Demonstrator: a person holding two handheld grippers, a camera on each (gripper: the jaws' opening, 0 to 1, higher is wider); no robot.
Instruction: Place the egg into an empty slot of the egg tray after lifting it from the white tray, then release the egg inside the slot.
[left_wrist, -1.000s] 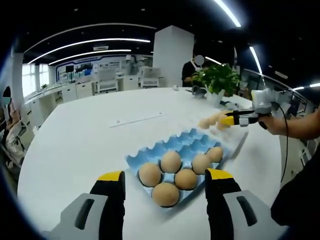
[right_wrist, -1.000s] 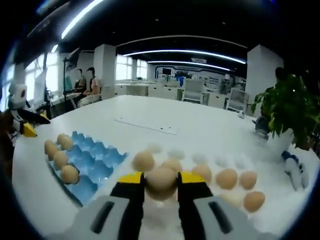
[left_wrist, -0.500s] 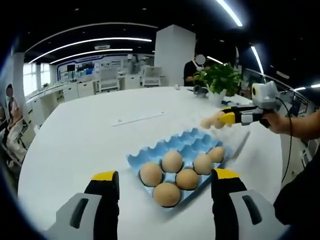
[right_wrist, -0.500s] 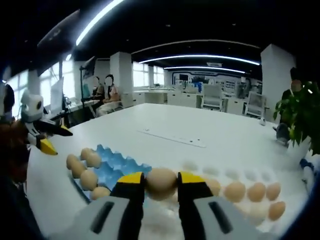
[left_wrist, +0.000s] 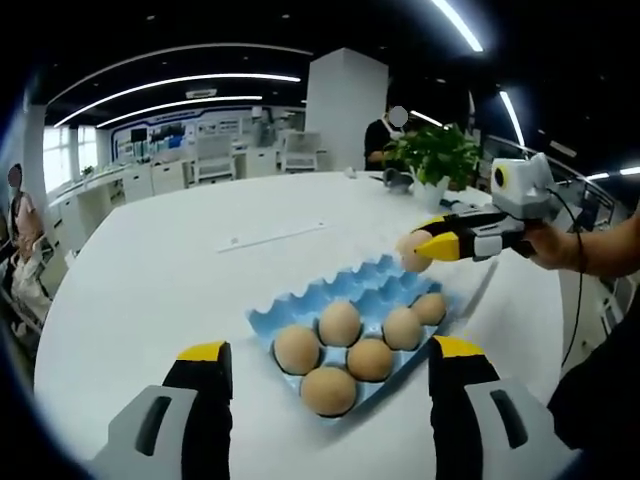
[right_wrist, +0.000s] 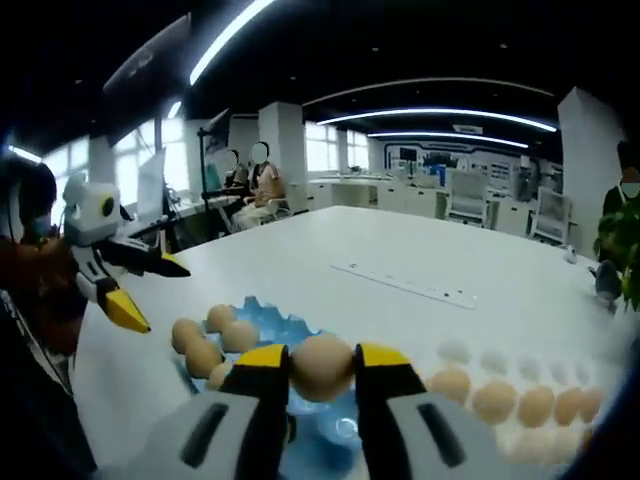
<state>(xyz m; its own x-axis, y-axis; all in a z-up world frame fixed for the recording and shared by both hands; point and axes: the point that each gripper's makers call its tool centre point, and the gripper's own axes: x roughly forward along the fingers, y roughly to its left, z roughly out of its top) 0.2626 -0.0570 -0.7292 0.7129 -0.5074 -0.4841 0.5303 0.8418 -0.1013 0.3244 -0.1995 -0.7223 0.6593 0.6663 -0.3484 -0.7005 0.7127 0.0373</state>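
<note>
The left tongs (left_wrist: 320, 365) stand wide apart with nothing between them, near the blue egg tray (left_wrist: 352, 310) holding six eggs on the desk (left_wrist: 160, 280). The right tongs (right_wrist: 322, 358) clamp the egg (right_wrist: 322, 367) above the tray's far edge; their jaws hide its sides.

Tan egg (right_wrist: 322, 367) above blue egg tray (left_wrist: 385, 290), six slots filled.

Surroundings noted

We record a round white table (left_wrist: 180, 270), a potted plant (left_wrist: 437, 160), and seated people (right_wrist: 258, 180) behind.
</note>
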